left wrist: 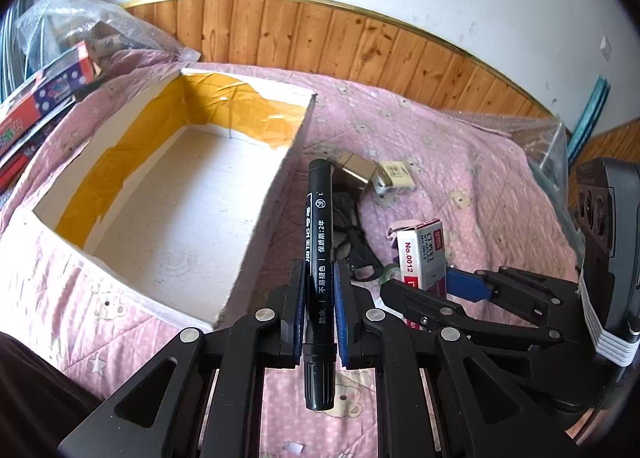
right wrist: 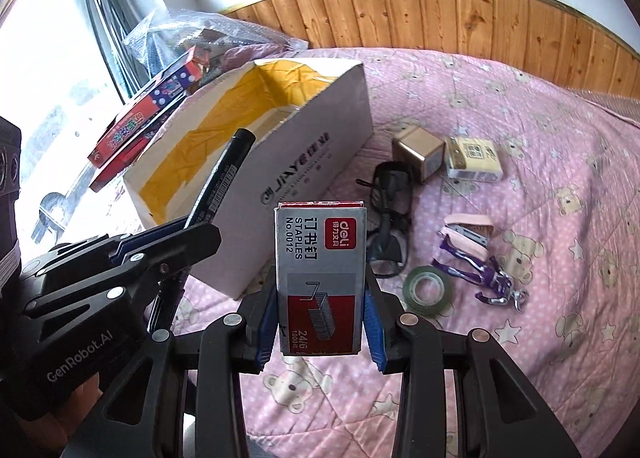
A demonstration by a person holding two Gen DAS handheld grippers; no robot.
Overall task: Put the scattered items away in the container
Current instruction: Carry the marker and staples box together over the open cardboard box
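My left gripper [left wrist: 320, 282] is shut on a black marker [left wrist: 319, 234], held above the pink bedcover just right of the open white cardboard box [left wrist: 276, 182]. My right gripper [right wrist: 320, 290] is shut on a grey and red staples box [right wrist: 320, 254]; it also shows in the left wrist view [left wrist: 426, 254]. The white box [right wrist: 312, 162] with yellow tape inside lies left of it and looks empty. Loose on the cover lie black glasses [right wrist: 390, 218], a gold cube [right wrist: 418, 150], a cream packet [right wrist: 474, 158], a tape roll [right wrist: 428, 290], a pink stapler [right wrist: 470, 232] and a purple keyring [right wrist: 486, 274].
Red and blue game boxes [right wrist: 148, 114] and a bubble-wrap bag [right wrist: 208, 34] sit left of and behind the white box. A wood-panelled wall [right wrist: 460, 10] bounds the far side of the bed. More bubble wrap [left wrist: 544, 138] lies at the right edge.
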